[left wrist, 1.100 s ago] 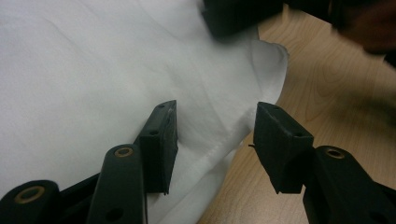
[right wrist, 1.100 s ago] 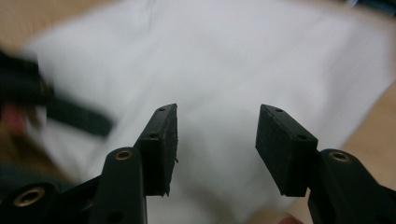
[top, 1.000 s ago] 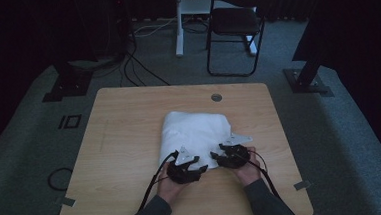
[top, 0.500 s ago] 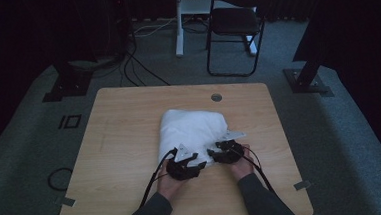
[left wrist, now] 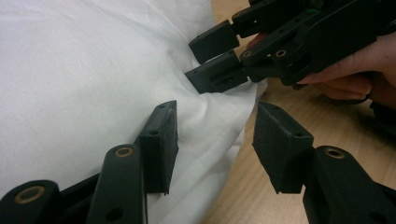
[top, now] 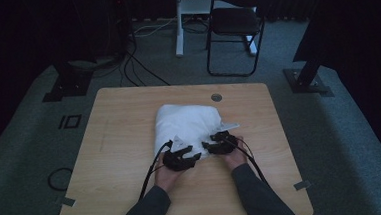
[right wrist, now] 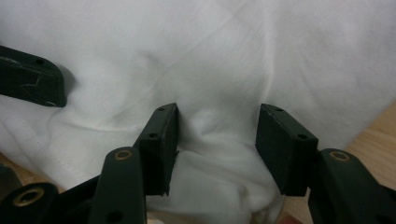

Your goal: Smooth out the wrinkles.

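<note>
A white cloth bundle point(top: 187, 122) lies bunched in the middle of the wooden table point(top: 120, 142). Both grippers work at its near edge, close together. My left gripper point(top: 182, 157) point(left wrist: 217, 135) stands open, the cloth's stitched hem point(left wrist: 205, 140) lying between its jaws and wood showing past it. My right gripper point(top: 221, 141) point(right wrist: 217, 140) is open too, with a puffed fold of the white cloth point(right wrist: 210, 116) between its pads. In the left gripper view the right gripper point(left wrist: 217, 60) pokes into the cloth from the upper right, a hand point(left wrist: 355, 79) behind it.
A round grommet hole point(top: 216, 97) sits near the table's far edge. Beyond the table stand a black folding chair point(top: 236, 24), a white post point(top: 178, 23), floor cables point(top: 136, 65) and two dark stand bases point(top: 307, 78).
Both grippers have edged forward and a little left onto the cloth's near edge. The cloth's right side looks drawn inward and more compact.
</note>
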The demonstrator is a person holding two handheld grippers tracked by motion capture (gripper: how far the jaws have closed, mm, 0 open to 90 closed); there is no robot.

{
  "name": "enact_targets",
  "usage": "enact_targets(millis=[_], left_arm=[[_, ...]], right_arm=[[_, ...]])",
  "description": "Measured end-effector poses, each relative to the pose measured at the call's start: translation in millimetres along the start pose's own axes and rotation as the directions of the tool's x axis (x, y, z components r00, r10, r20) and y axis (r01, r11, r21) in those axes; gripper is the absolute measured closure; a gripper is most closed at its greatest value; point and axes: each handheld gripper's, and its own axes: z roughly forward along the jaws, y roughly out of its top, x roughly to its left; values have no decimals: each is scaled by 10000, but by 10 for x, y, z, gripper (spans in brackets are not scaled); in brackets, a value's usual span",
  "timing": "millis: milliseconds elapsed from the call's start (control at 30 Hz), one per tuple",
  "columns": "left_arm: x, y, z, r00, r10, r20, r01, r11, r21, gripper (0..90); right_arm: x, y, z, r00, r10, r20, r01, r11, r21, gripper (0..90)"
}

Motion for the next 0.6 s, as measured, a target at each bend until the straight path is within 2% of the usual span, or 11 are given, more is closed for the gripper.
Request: enact_targets(millis=[200,300,333,400,433,500,600], left_arm=[[38,8,-1,9999,-84,-61,84,10000,-6,505],[16,64,-138,9997,-16,-235,9,9996,-295,500],[16,64,-138,9997,-16,-235,9,9996,-295,498],[34,135,-373,9987,113,-502,-151,9969,-771,493],[54,152,-463,9980,114,-629,-172,9955,-929,486],[127,166,-661,9957,32,-926,-143,9927,-1194,480],[243,121,-883,9903,-119,-1384,-75,9903,-1388,477]], right_arm=[[-20,55,47,9999,-57,-124,59,9999,127,456],[-13,87,-57,10000,-75,34,75,10000,-26,401],[-13,87,-57,10000,-75,34,75,10000,-26,401],[-32,129,-332,9999,116,121,-105,9963,-854,391],[-44,137,-426,9997,84,223,-61,9949,-1008,389],[-80,130,-605,9989,17,463,38,9930,-1178,383],[-127,55,-768,9966,-15,827,110,9933,-1151,381]])
